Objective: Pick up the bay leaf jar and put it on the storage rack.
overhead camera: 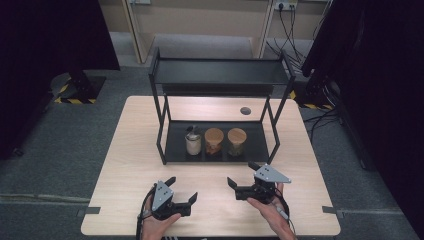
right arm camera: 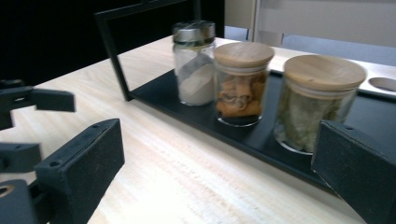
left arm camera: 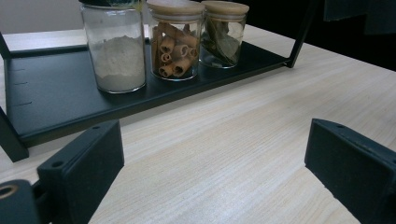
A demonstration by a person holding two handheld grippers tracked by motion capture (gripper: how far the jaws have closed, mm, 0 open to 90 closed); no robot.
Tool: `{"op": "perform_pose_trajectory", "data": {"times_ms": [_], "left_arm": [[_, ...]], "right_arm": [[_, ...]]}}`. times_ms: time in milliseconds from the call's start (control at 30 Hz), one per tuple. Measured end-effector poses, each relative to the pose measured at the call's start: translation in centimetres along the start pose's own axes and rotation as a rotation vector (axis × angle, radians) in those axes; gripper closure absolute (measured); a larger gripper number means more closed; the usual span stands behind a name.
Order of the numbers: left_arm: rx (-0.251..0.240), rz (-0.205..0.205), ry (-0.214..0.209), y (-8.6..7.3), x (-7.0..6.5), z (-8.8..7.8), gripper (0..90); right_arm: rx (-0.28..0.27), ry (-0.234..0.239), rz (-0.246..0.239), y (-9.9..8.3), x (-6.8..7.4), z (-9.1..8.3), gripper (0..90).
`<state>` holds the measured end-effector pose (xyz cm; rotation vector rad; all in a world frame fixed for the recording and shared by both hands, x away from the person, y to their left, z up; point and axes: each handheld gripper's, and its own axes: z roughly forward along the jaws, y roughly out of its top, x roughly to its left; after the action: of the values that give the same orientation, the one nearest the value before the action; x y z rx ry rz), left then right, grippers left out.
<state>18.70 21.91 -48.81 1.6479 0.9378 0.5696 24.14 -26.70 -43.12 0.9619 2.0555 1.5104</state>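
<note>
Left gripper (overhead camera: pixel 183 189): you hold it over the table (overhead camera: pixel 125 165), in front of the rack (overhead camera: pixel 165 135); jaws apart, nothing between them.
Right gripper (overhead camera: pixel 243 174): also in front of the rack, jaws apart and empty.
Rack lower shelf: three jars in a row.
Powder jar (overhead camera: pixel 193 141): metal lid, leftmost.
Cinnamon-stick jar (overhead camera: pixel 213 141): wooden lid, middle.
Dried-leaf jar (overhead camera: pixel 236 141): wooden lid, rightmost.
</note>
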Motion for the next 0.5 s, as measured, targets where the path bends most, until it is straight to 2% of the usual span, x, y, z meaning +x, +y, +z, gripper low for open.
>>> {"op": "perform_pose_trajectory", "data": {"times_ms": [233, 500], "left_arm": [[-0.002, 0.001, -0.001, 0.0, 0.0, -0.1, 3.7], [-0.004, 0.001, -0.001, 0.0, 0.0, -0.1, 3.7]], "right_arm": [[0.001, 0.028, -0.013, -0.9, 0.6, -0.2, 2.7], [-0.001, 0.057, -0.008, -1.8, 0.6, -0.2, 2.6]]}}
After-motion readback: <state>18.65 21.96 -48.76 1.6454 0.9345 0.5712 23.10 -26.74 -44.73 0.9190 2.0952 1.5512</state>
